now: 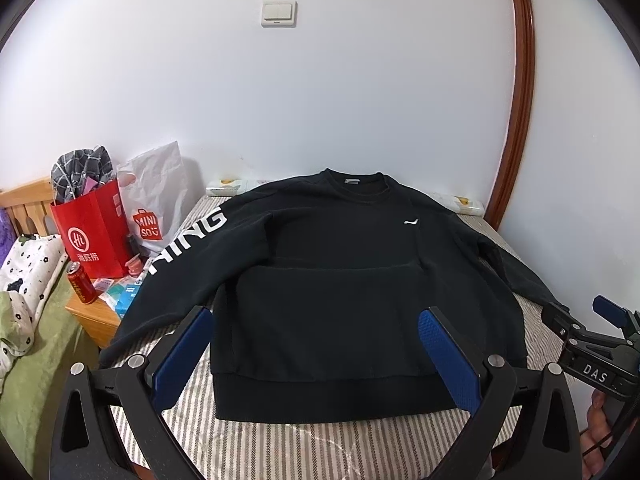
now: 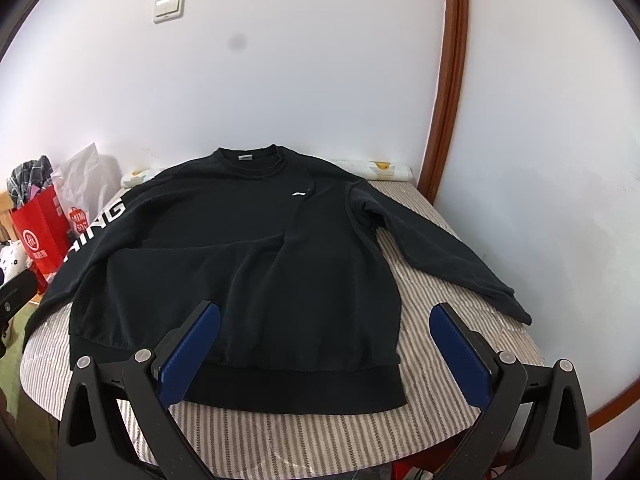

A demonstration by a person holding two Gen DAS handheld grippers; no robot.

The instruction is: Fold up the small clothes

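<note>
Our left gripper [image 1: 316,354] and right gripper [image 2: 324,354] hover with fingers spread, empty, over the hem at 6 o'clock of the black sweatshirt [image 1: 332,280], lying flat on the striped bed [image 2: 436,304], collar toward 12 o'clock.

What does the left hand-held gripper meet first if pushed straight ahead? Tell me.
Most likely the black sweatshirt. The left hand-held gripper is open and points at its lower body, above the hem, on the striped bed. Nothing stands between them, though depth is hard to judge.
</note>
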